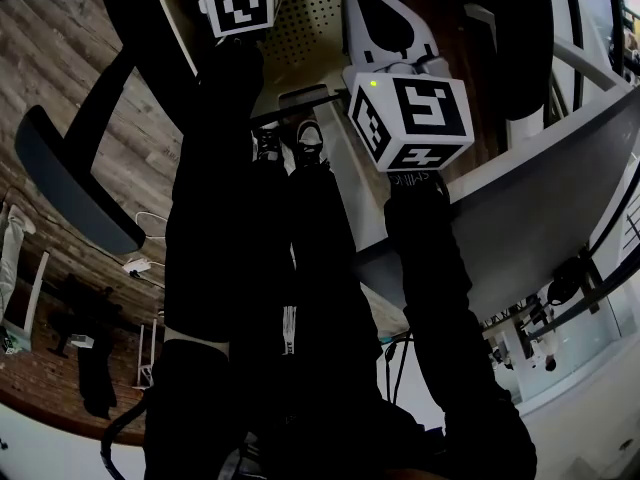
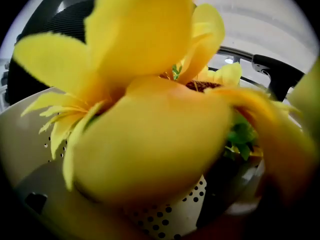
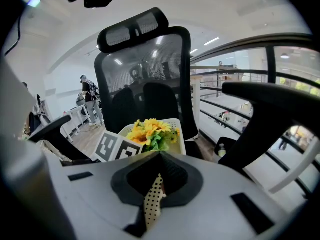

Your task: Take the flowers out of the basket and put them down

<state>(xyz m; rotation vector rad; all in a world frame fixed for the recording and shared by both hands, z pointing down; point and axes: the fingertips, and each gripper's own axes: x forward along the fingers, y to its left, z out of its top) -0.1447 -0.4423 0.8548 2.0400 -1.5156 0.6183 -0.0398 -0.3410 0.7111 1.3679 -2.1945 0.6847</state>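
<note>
Left gripper [image 1: 240, 6], jaws wide among the flowers [image 2: 150, 134], grips nothing; right gripper [image 3: 155, 186] clamps basket [image 2: 192, 209] rim; next, likely: close on a stem, lift.

Head view steeply down over basket [image 1: 300, 23], left gripper view tight on flowers [image 2: 150, 149], right gripper view farther from them.

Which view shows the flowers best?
Right gripper view: the flowers show whole and sharp in the basket. Left gripper view shows only blurred close petals; head view shows none.
</note>
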